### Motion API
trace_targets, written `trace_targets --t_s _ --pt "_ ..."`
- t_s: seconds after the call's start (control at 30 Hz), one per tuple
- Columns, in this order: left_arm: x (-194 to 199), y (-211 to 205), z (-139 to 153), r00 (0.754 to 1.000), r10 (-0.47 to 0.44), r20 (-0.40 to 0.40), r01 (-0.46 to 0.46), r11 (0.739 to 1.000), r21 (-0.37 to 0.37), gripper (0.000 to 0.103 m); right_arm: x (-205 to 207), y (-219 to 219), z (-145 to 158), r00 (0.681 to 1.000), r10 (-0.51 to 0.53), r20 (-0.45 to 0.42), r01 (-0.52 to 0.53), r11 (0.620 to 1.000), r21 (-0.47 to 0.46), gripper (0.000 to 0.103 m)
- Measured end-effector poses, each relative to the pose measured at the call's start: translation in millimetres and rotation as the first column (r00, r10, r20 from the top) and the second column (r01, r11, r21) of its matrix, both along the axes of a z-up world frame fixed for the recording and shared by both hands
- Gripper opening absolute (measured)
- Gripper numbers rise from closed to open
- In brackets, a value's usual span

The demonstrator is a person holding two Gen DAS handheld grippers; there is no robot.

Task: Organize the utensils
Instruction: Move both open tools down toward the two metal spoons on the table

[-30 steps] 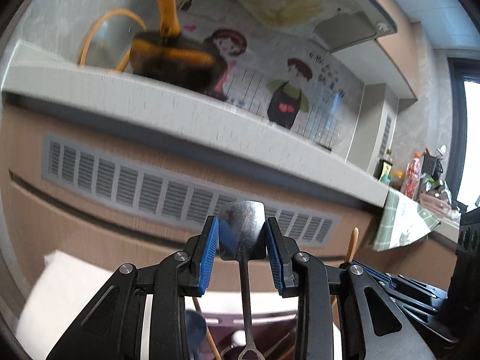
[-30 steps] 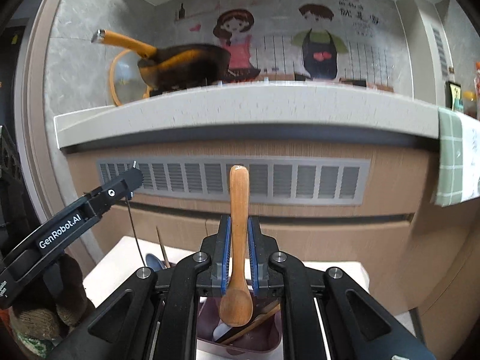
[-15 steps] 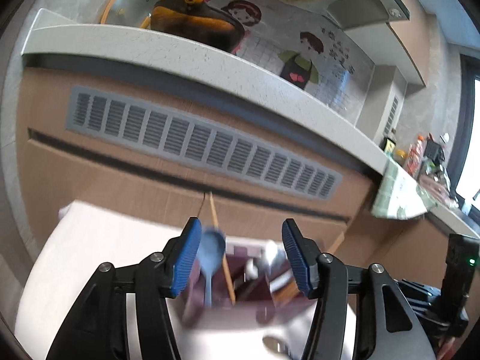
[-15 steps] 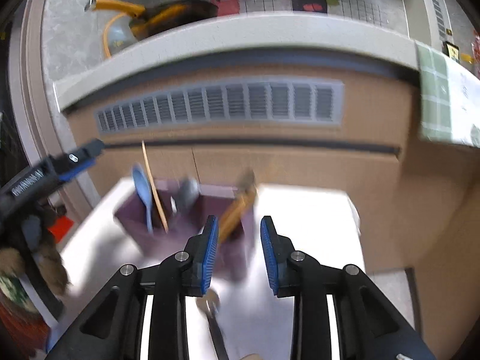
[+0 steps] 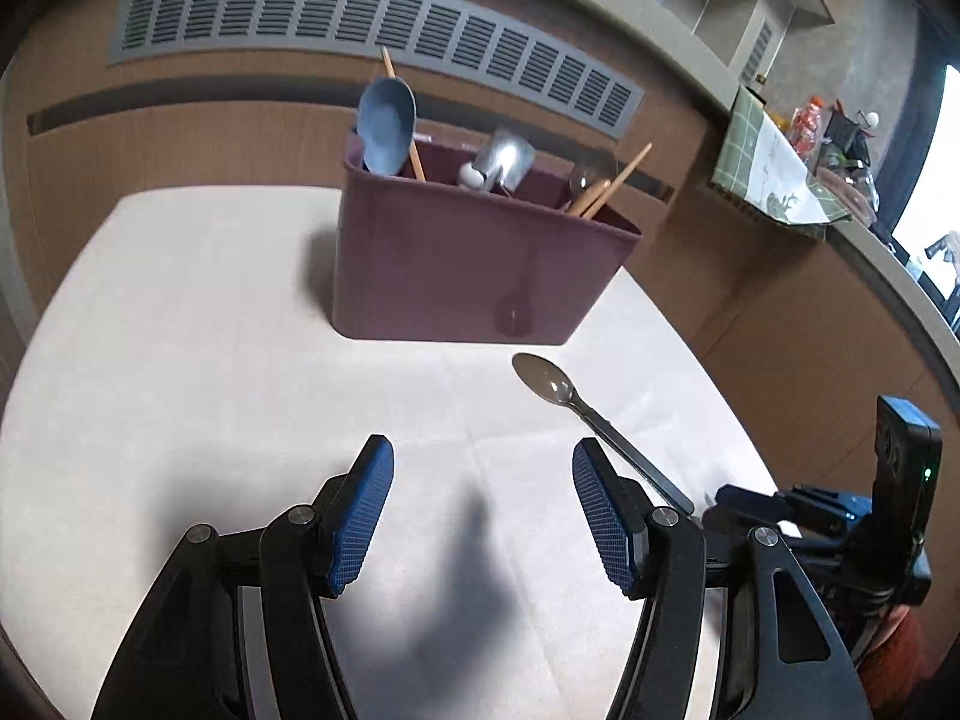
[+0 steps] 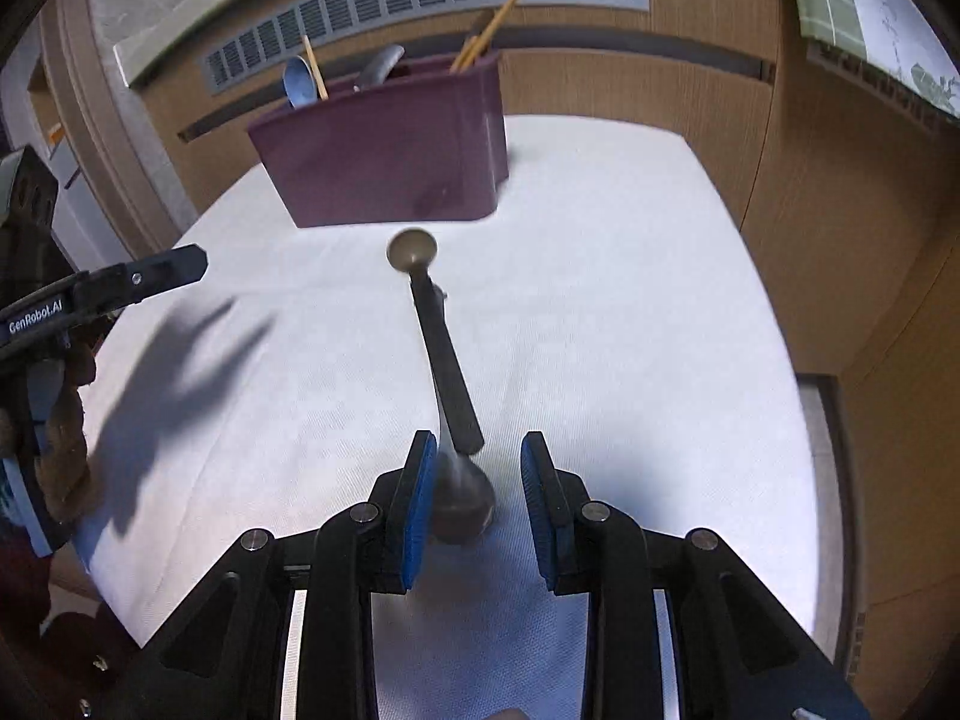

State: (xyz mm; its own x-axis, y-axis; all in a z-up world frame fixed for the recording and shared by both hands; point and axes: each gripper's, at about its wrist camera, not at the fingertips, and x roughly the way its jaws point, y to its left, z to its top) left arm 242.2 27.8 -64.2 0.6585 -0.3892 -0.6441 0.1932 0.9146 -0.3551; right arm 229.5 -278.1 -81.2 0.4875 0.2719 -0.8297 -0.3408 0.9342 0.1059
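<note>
Blue ribbed pads line both pairs of tongs; the left tongs (image 5: 483, 510) stand spread wide, having just been opening, with nothing between them but bare white cloth; the right tongs (image 6: 474, 492) stand partly apart, released, and straddle the round end of a metal utensil (image 6: 462, 498) without pressing on it. In the right wrist view two metal pieces lie on the white surface (image 6: 630, 276) in a line running toward twelve o'clock; the far one, a spoon (image 6: 414, 252), has its bowl nearest the holder; whether the two touch where they overlap is unclear through the blur. In the left wrist view that spoon (image 5: 543, 381) lies at two o'clock from the left tongs, handle slanting toward four o'clock. At twelve o'clock stands a purple utensil holder (image 5: 456, 264), upright on the cloth; it carries a blue spoon (image 5: 387, 123) at its left end, a metal spatula (image 5: 507, 159) in the middle, and wooden chopsticks (image 5: 618, 177) at the right. Behind it runs a wood-panelled cabinet front with a grey vent grille (image 5: 360, 30).
</note>
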Motion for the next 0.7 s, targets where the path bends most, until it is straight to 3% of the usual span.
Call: trace_targets --t_s 0.13,0.33,0.4,0.47,0.57,0.6,0.7 --pt "1.8 1.7 5.0 1.000 0.026 0.003 -0.026 1.000 0.010 0.063 22.8 12.2 -0.4 0.998 0.049 -0.030 -0.048 0.998 0.046 0.027" --pt "-3.1 18.9 -2.5 0.997 0.076 -0.030 -0.076 0.997 0.006 0.063 72.7 47.3 -6.7 0.992 0.104 -0.071 -0.104 0.994 0.016 0.027" --pt "-3.8 29.1 -8.7 0.994 0.100 -0.048 -0.100 0.995 -0.004 0.063 78.3 54.4 -12.0 0.987 0.103 -0.120 -0.097 0.994 0.054 0.030" --pt "-3.1 36.6 -13.8 0.991 0.119 -0.062 -0.120 0.993 -0.012 0.063 70.0 63.8 -13.5 0.973 0.178 -0.146 -0.160 0.979 0.123 0.030" --pt "-0.2 46.2 -19.8 0.986 0.146 -0.084 -0.148 0.989 -0.019 0.063 47.0 72.2 -11.3 0.921 0.343 -0.184 -0.293 0.922 0.252 0.028" --pt "0.6 47.9 -21.2 0.984 0.153 -0.089 -0.155 0.988 -0.021 0.063 41.3 71.7 -9.1 0.920 0.350 -0.177 -0.302 0.920 0.251 0.027" --pt "0.5 49.6 -25.6 0.982 0.161 -0.101 -0.164 0.986 -0.026 0.063 18.7 60.1 6.1 0.961 0.266 -0.078 -0.258 0.961 0.098 0.028"
